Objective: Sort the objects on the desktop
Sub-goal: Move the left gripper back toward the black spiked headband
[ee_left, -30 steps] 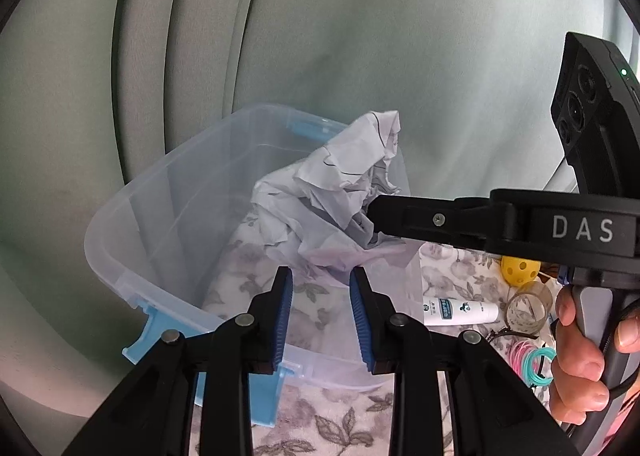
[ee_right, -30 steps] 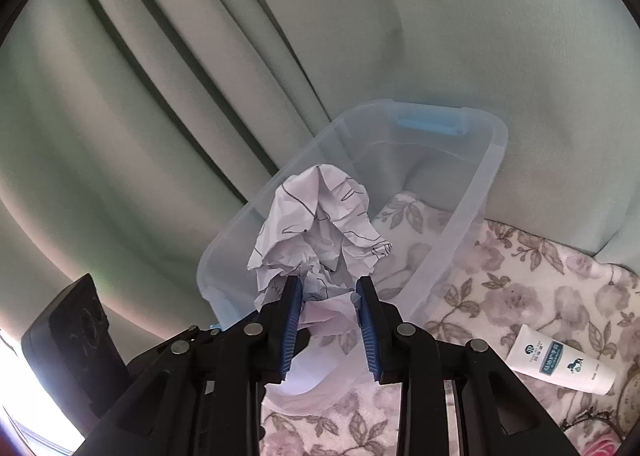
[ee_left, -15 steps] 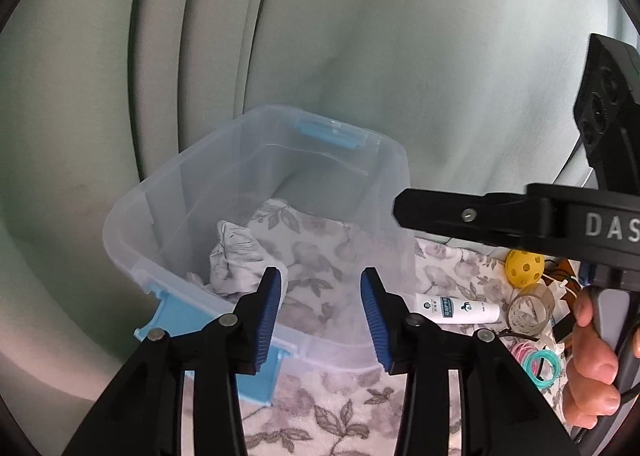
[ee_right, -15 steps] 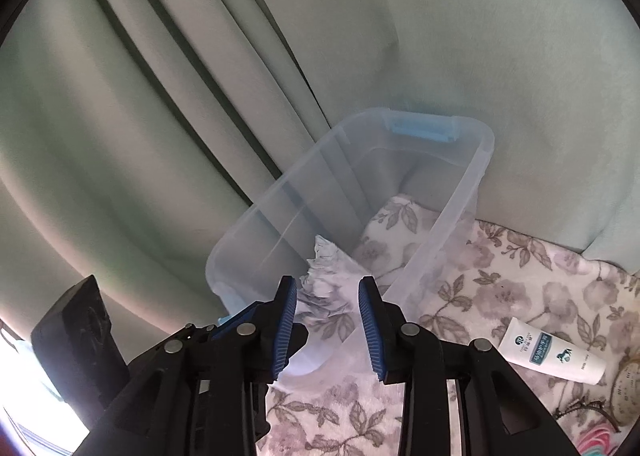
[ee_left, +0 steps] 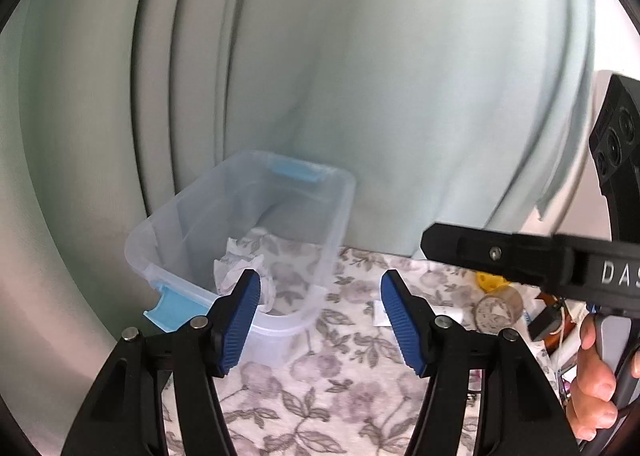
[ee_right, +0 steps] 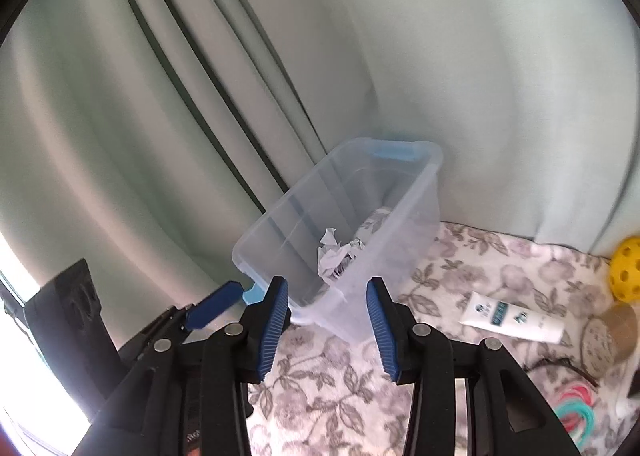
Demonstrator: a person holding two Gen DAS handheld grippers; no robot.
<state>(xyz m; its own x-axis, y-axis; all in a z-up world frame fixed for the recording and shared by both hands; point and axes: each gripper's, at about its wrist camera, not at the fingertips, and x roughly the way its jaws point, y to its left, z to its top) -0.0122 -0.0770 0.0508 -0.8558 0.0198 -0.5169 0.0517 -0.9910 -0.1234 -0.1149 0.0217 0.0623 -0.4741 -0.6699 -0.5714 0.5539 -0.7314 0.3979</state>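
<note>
A clear plastic bin with blue latches stands on the flowered cloth against the curtain. A crumpled white paper lies inside it, also visible as paper in the bin from the right wrist. My left gripper is open and empty, a little back from the bin's near end. My right gripper is also open and empty, just short of the bin's near corner. From the left wrist view, one of the right gripper's fingers crosses in from the right, held by a hand.
On the cloth right of the bin lie a white tube, a yellow holed ball, a small jar, a black hairpin and coloured hair ties. A pale green curtain hangs close behind.
The right gripper let go of the crumpled paper, which dropped into the bin. Both grippers opened wider and drew back from the bin.
</note>
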